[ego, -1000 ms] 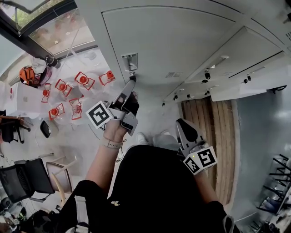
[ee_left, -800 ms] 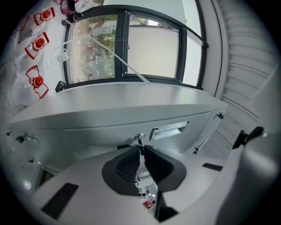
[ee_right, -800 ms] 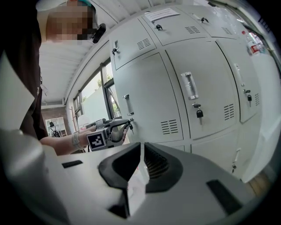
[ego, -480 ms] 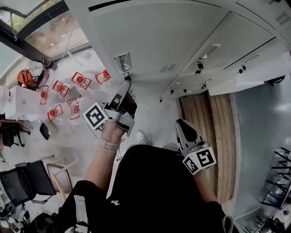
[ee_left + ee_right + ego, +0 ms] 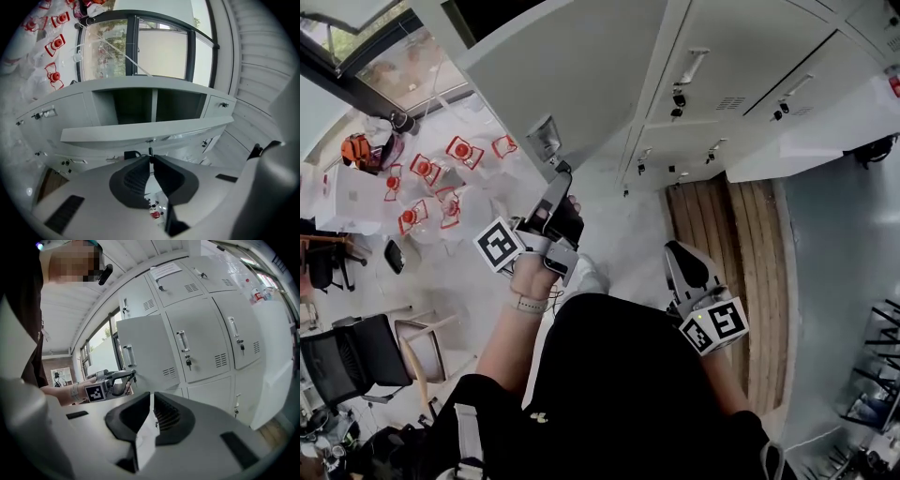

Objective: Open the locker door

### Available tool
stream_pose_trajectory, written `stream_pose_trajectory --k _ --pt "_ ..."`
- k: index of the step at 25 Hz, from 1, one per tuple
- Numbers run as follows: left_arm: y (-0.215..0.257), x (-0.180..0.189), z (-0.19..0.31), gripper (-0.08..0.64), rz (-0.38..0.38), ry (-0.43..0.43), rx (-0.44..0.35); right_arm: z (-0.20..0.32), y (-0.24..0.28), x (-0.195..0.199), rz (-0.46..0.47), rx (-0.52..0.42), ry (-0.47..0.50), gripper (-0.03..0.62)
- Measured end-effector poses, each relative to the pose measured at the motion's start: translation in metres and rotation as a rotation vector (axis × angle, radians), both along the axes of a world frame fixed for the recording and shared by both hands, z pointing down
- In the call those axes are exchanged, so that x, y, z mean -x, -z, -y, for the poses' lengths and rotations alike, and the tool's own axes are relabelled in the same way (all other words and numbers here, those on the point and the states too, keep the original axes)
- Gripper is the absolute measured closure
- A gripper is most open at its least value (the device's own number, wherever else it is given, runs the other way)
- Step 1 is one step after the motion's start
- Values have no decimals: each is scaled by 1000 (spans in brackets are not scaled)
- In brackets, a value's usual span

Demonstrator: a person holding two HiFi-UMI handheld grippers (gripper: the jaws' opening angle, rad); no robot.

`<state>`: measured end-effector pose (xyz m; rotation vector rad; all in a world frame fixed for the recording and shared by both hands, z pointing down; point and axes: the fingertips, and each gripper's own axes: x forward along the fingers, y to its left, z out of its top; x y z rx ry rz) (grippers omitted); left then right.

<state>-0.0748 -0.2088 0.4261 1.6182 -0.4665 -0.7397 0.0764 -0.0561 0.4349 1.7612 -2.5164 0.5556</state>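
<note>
The grey locker door (image 5: 581, 66) stands swung out from the row of lockers, with its metal handle (image 5: 544, 139) near its free edge. My left gripper (image 5: 563, 170) reaches up to the key (image 5: 149, 151) just below that handle. Its jaws are closing, and the pads press on the thin key between their tips. The left gripper view shows the door's edge (image 5: 140, 129) and the dark open compartment (image 5: 136, 105) behind it. In the right gripper view the door (image 5: 145, 350) hangs ajar with the left gripper (image 5: 134, 375) at its lock. My right gripper (image 5: 672, 251) hangs low beside my body, shut and empty.
More closed lockers (image 5: 206, 338) with handles and keys fill the wall to the right. A strip of wooden floor (image 5: 722, 244) runs below them. Packs of red-capped bottles (image 5: 441, 187) lie on the floor at left, with chairs (image 5: 356, 361) nearer me and a window (image 5: 140, 47) beyond.
The door has swung outward from nearly closed to well ajar, and the dark compartment now shows. My left gripper moved back with it at the lock. The right gripper stayed put.
</note>
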Motion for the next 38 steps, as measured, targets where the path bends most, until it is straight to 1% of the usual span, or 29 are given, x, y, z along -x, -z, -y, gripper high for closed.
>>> stream_pose_trajectory --k 4,9,12,14,16,20,24,27,32,38 --pt "0 -30 -33 520 -14 -32 25 -34 3 -22 36 1 -39 548" --pt "-3 -76 -63 522 -27 -102 49 -73 6 -54 34 -11 -123 548" --pt "-4 -107 -74 522 -31 -168 63 -94 4 -72 25 -12 -188 548" --pt "-3 -126 -77 522 -57 -208 84 -105 6 -83 18 -13 -244 548" --pt "-2 -142 -80 522 -78 -234 96 -114 7 -94 16 -12 -296 548" --pt "-4 -173 -86 522 -82 -268 100 -130 8 -115 16 -13 -382 548" --pt "-8 -211 -93 528 -86 -358 139 -146 10 -135 26 -18 -475 548" --pt "-7 -239 -103 528 -83 -432 141 -156 10 -147 30 -22 -534 548" --pt "-6 -277 -129 528 -78 -543 151 -167 11 -160 25 -25 -588 548" --pt "-5 -301 -151 528 -76 -606 163 -174 9 -171 33 -26 -612 548"
